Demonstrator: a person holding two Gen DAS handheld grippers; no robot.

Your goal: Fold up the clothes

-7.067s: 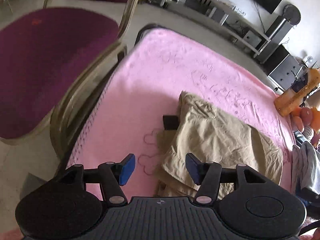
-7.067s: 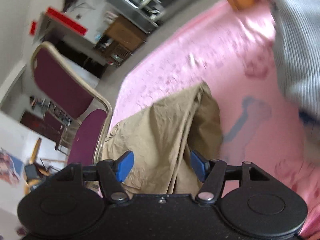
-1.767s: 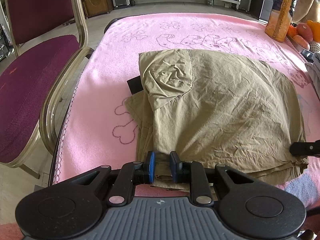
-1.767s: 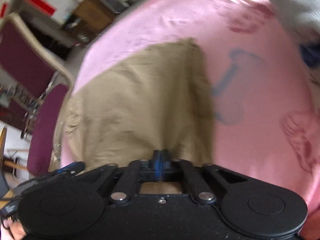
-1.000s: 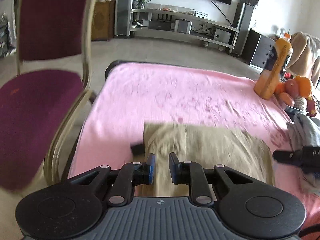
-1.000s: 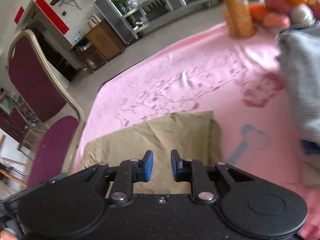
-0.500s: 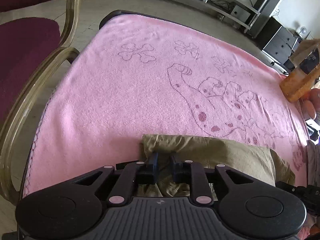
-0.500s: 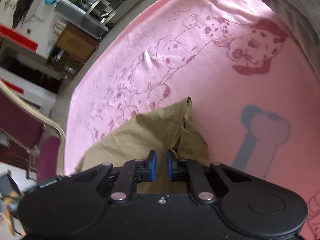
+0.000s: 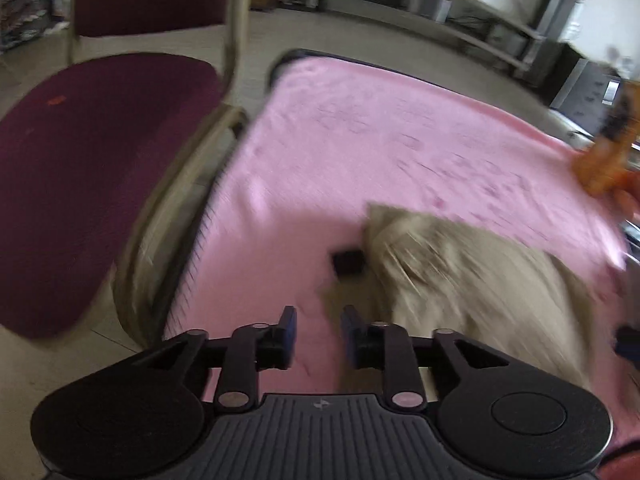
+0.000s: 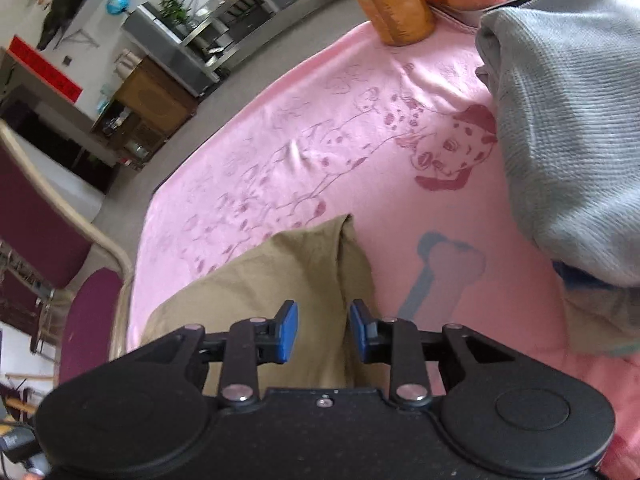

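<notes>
On the pink blanket — khaki garment folded, long axis crosswise.

The right gripper hangs over the near edge of the folded khaki garment, its blue-padded jaws opening with only the cloth's surface below the gap, nothing pinched. The garment lies on a pink blanket (printed with spotted dogs and a grey bone). A grey knitted garment sits heaped at right, an orange bottle stands beyond, and a maroon chair is at left.
</notes>
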